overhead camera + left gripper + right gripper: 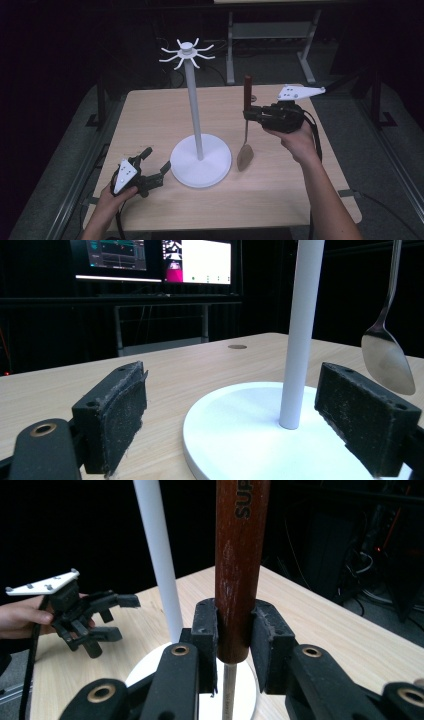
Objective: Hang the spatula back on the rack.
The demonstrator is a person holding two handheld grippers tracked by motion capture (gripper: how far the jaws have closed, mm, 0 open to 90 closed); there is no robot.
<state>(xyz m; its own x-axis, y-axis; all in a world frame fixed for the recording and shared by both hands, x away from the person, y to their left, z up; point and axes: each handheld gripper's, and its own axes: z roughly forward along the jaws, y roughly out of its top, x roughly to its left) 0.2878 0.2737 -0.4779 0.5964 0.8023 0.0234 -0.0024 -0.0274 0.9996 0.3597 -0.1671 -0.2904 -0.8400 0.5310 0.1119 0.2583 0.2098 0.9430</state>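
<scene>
A spatula [245, 131] hung upright in the right hand-held gripper [248, 114], brown wooden handle uppermost, thin metal shank below, flat blade lowest. In the high view the blade appeared just beside the right rim of the stand's base; whether it touched the counter [295, 190] could not be told. In the right gripper view the jaws were closed on the lower end of the handle [239, 570], one pad on each side, with the shank running down between them. In the left gripper view the blade [388, 360] hung in the air to the right of the pole, clear of the base.

A white stand [198, 145] occupied the middle of the counter: a round flat base [235, 440], a slender upright pole [301, 330] and a crown of curved hooks [187, 52] at the top. None of the hooks carried anything.

The left hand-held gripper [152, 166] lay low near the front left of the counter, held by the person's left hand [112, 196], its jaws spread wide and empty. In the left gripper view the two pads [119, 415] stood well apart, the base rim and pole foot seen between them.

The light wooden counter had open surface behind the stand, along its left side, and across the front right. Its far edge bordered dark floor, where a grey table frame [270, 45] stood. Monitors [155, 260] glowed in the background of the left gripper view.
</scene>
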